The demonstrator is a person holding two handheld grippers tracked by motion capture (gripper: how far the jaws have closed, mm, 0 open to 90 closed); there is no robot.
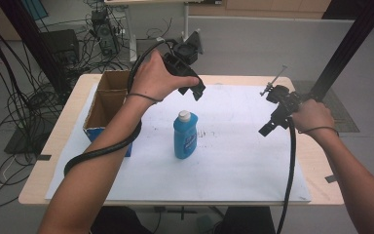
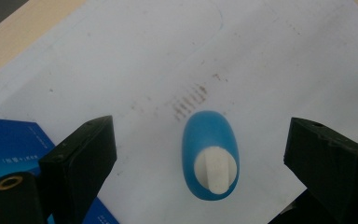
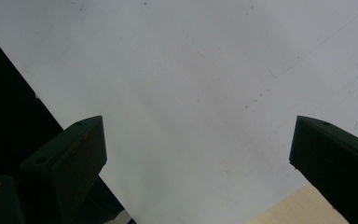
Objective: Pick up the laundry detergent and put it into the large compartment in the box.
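A blue bottle (image 1: pixel 185 137) with a white cap stands upright on the white sheet (image 1: pixel 233 165) at the table's middle. My left gripper (image 1: pixel 197 91) hovers above and behind it, pointing down, open. Seen from above in the left gripper view, the blue bottle (image 2: pixel 209 156) sits between the two wide-apart jaws without touching them. My right gripper (image 1: pixel 268 127) hangs open over the sheet's right side, well away from the bottle. In the right gripper view, only bare white sheet (image 3: pixel 191 93) lies between its spread jaws.
An open cardboard box (image 1: pixel 108 105) with blue sides stands at the table's left, close to my left forearm. A blue box corner (image 2: pixel 14 144) appears in the left gripper view. Cables and equipment (image 1: pixel 102 29) lie on the floor beyond the table. A black frame post (image 1: pixel 343 53) rises at the right.
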